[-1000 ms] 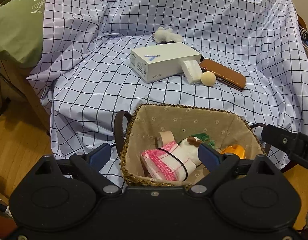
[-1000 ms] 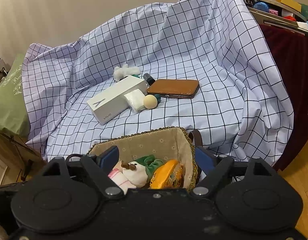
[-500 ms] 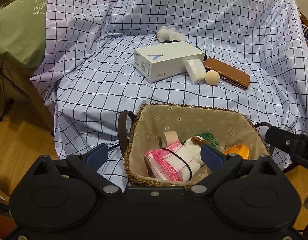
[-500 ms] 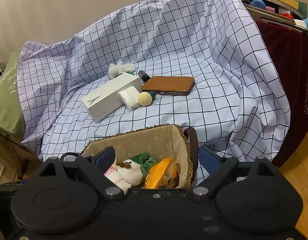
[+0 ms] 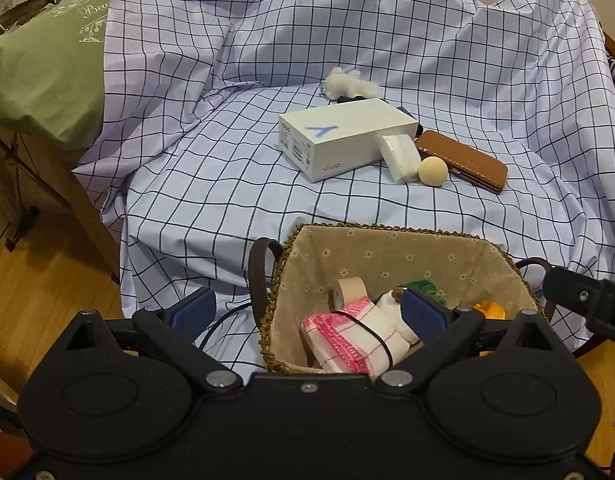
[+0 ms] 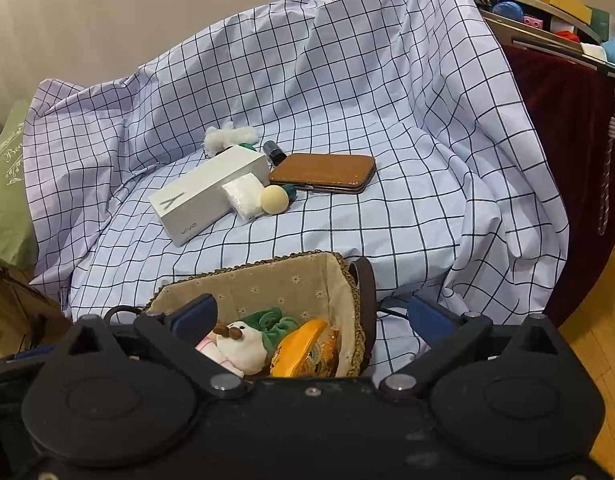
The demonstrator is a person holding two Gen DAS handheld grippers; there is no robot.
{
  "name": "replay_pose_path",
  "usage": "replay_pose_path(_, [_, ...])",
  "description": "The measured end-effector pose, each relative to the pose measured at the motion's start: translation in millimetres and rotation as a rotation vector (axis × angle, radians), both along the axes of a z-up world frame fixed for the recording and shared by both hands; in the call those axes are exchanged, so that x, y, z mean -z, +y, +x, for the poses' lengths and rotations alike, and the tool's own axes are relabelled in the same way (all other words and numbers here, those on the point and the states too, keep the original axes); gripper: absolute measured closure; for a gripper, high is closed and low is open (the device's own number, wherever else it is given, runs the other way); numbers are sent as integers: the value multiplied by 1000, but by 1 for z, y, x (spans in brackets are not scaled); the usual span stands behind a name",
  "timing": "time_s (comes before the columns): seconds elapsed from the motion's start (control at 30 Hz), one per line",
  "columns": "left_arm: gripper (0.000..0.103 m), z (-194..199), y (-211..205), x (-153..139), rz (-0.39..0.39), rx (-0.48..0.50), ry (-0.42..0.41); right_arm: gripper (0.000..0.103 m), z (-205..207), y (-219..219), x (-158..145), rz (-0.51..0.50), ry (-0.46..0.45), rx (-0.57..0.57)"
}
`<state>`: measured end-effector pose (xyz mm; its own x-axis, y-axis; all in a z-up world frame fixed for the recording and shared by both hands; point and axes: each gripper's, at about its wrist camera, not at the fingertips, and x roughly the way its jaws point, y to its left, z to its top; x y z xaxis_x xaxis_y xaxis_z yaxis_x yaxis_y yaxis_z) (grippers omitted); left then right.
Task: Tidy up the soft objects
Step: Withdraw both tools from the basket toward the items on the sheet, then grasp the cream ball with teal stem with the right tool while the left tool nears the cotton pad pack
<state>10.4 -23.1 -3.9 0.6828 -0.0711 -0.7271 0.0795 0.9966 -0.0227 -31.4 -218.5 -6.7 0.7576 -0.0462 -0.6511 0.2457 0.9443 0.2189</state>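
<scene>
Across the whole seat: checked sheet (image 5: 235,184), pale lilac with dark grid, draped over back and sides, wrinkled. Green pillow (image 5: 39,76) at far left edge, partly under the sheet's border.

Woven basket (image 5: 391,256) with floral beige lining sits at the front edge of the sheet, dark strap handle (image 5: 259,276) on its left side. Inside it, left wrist view: folded white-and-pink towel (image 5: 351,336) with a black band around it, tape roll (image 5: 349,290) behind the towel, small white plush (image 6: 243,344) next to the towel, green scrunchie (image 6: 275,322) beyond the plush, orange pouch (image 6: 305,352) at the right wall.

Mid-seat cluster, well apart from basket: white vivo phone box (image 5: 347,138), brown leather case (image 5: 461,160) to its right. White tissue pack (image 5: 401,152) leans against the box, touching it. Beige ball (image 5: 432,172) just beside the pack, touching the case edge. White fluffy toy (image 5: 349,86) behind the box. Small dark cylinder (image 6: 273,151) between box and case, partly hidden.

Left gripper (image 5: 307,312): fingers spread wide, holding nothing, straddling the basket's left wall and handle. Right gripper (image 6: 313,316): fingers spread wide, holding nothing, straddling the basket's right wall; its tip shows in the left view's right edge.
</scene>
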Motion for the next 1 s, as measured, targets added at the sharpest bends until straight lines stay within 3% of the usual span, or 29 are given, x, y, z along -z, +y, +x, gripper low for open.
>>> replay_pose_path(0.43, [6,18,3,-3,7,-19,-13,0,14,-15,-16,-36,-62,28])
replay_pose_path(1.0, [7,71,-7,7,4,35,47,14,95,-25,-6,-10,24,-48])
